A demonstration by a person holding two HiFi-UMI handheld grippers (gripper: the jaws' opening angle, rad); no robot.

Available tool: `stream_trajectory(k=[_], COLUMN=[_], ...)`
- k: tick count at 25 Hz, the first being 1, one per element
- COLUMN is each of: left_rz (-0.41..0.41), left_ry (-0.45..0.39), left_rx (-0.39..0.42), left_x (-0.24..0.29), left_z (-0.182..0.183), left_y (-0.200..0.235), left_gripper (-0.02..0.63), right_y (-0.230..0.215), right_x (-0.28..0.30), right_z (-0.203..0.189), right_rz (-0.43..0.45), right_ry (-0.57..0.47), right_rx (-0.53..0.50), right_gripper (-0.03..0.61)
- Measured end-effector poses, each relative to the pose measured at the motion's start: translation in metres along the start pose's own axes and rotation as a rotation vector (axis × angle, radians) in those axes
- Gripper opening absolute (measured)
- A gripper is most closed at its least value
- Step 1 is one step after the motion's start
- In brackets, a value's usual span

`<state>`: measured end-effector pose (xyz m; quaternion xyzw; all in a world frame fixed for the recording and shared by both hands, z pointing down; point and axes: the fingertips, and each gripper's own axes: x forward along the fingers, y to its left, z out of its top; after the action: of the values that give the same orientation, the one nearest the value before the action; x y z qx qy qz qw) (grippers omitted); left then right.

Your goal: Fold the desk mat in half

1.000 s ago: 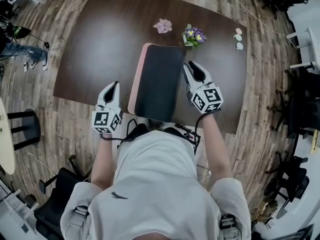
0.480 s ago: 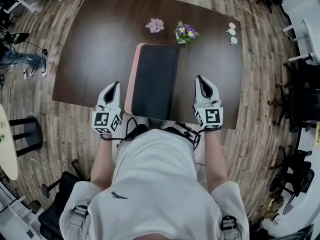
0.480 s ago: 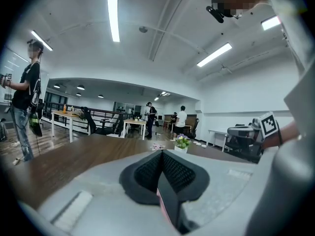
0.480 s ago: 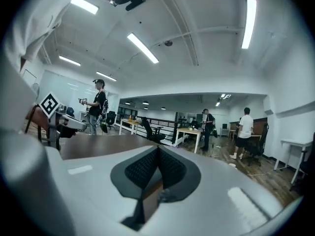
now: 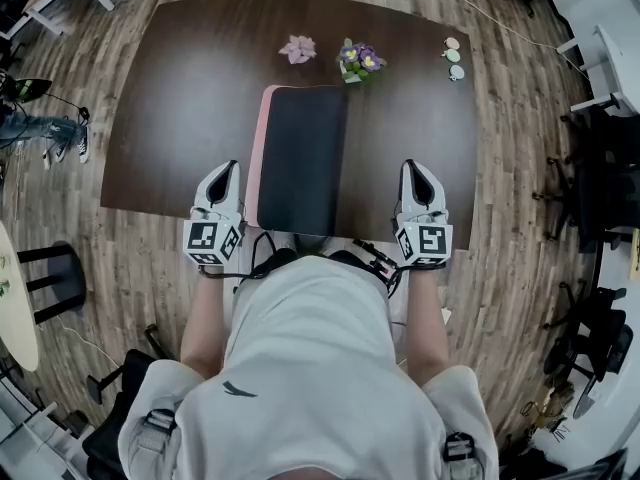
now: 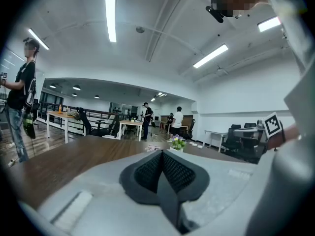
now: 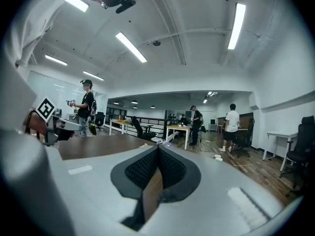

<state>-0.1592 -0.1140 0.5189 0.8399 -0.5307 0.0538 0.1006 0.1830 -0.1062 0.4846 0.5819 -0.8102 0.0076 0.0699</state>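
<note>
The desk mat lies folded on the dark table, black side up, with a pink edge showing along its left side. My left gripper rests at the table's near edge, just left of the mat, jaws together with nothing in them. At the near edge to the right of the mat, a hand's width away from it, is my right gripper, shut and empty. Neither gripper touches the mat.
Beyond the mat's far end stand a small pot of purple flowers and a pink paper flower. A few small round things lie at the far right corner. People and desks fill the room behind.
My right gripper has drawn back from the mat's right edge to the table's near edge and its jaws have closed. The left gripper has stayed put.
</note>
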Motion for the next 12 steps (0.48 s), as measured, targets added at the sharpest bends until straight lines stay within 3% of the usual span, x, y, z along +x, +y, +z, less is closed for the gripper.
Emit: stream_trajectory(k=[12], left_rz=[0.014], left_ry=[-0.002], left_rx=[-0.006], left_x=[-0.001], left_z=[-0.004], left_y=[-0.003], left_gripper=[0.006], right_y=[0.000], right_x=[0.001], right_z=[-0.013], right_rz=[0.025], right_ry=[0.041], right_rx=[0.017], right_gripper=[0.000])
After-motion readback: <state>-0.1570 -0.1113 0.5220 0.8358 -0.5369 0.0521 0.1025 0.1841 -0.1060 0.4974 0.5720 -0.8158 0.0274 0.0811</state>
